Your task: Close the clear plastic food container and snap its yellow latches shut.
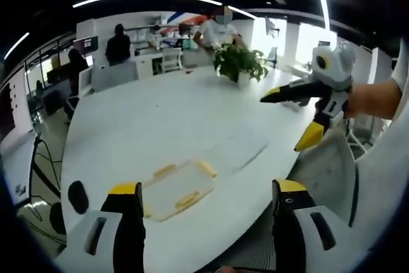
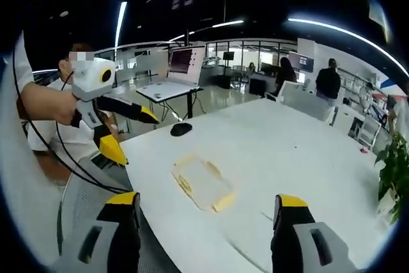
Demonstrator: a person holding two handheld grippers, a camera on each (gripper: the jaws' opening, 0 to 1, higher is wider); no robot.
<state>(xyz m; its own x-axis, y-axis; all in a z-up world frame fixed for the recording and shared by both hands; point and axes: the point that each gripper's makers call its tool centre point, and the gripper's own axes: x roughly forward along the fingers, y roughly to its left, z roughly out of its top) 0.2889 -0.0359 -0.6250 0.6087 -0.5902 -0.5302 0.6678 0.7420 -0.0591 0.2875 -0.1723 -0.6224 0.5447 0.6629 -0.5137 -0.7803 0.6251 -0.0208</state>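
a: left gripper view: left gripper (image 1: 208,197) jaws wide apart, holding nothing. clear container (image 1: 179,188) flat on the white table (image 1: 160,119) near its edge, yellow latches (image 1: 164,171) visible. right gripper (image 1: 297,119) hovers well apart, jaws spread, empty.

b: right gripper view: right gripper (image 2: 208,208) spread wide, empty. container (image 2: 203,182) just ahead, contents can't tell, looks empty. left gripper (image 2: 131,133) up by the edge, mouse (image 2: 181,129) beyond.

a: i'd say approach step. next: come down, press a latch.

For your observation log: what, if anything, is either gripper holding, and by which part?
Nothing. Both the left gripper and right gripper are open, apart from the container on the table.
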